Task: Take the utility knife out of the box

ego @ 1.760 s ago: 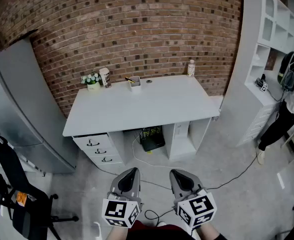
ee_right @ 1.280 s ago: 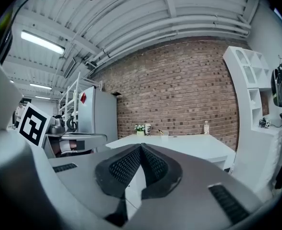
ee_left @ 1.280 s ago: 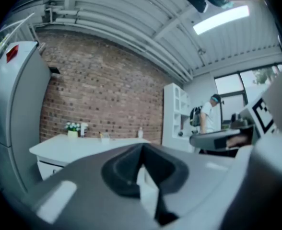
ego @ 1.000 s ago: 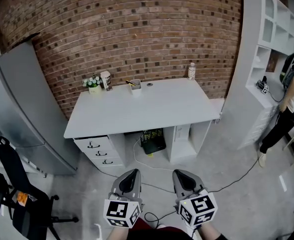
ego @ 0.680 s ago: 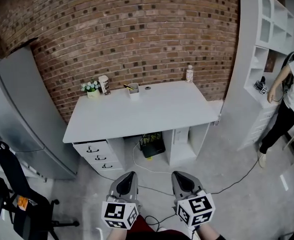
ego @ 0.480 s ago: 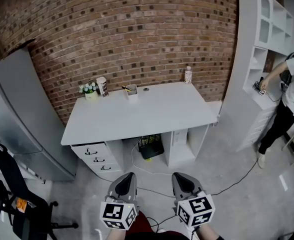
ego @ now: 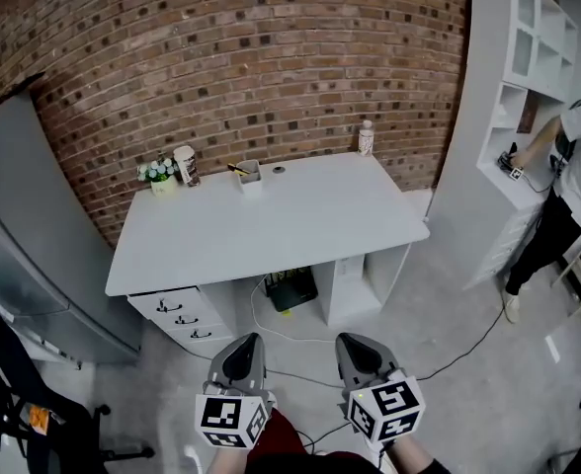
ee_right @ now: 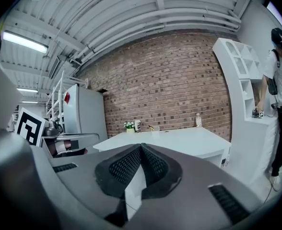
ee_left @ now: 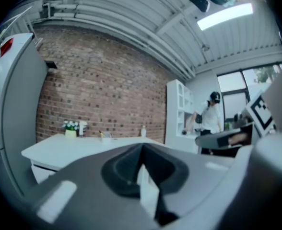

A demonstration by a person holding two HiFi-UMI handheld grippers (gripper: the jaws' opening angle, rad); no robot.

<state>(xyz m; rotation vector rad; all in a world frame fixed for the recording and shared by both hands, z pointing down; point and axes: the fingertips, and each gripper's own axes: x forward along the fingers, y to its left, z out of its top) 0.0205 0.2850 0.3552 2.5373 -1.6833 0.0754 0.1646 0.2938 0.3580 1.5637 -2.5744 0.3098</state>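
1. Two claws, the left claw point(ego: 241, 342) and the right claw point(ego: 356, 344), are hanging side by side low before us, each pressing its jaws together on nothing.
2. We are standing well apart from the tabletop point(ego: 300, 220), and a cable point(ego: 463, 349) is trailing over the floor between; we are judging that a foot could be catching on it.
3. The box point(ego: 250, 176) is sitting near the tabletop's far edge, with what we are taking for the utility knife point(ego: 235, 169) poking out of its top, too small to be sure.
4. A cup point(ego: 184, 164) and a plant point(ego: 156, 172) are standing near the box; we are fearing that a wide reach could be knocking them over or tipping the box.
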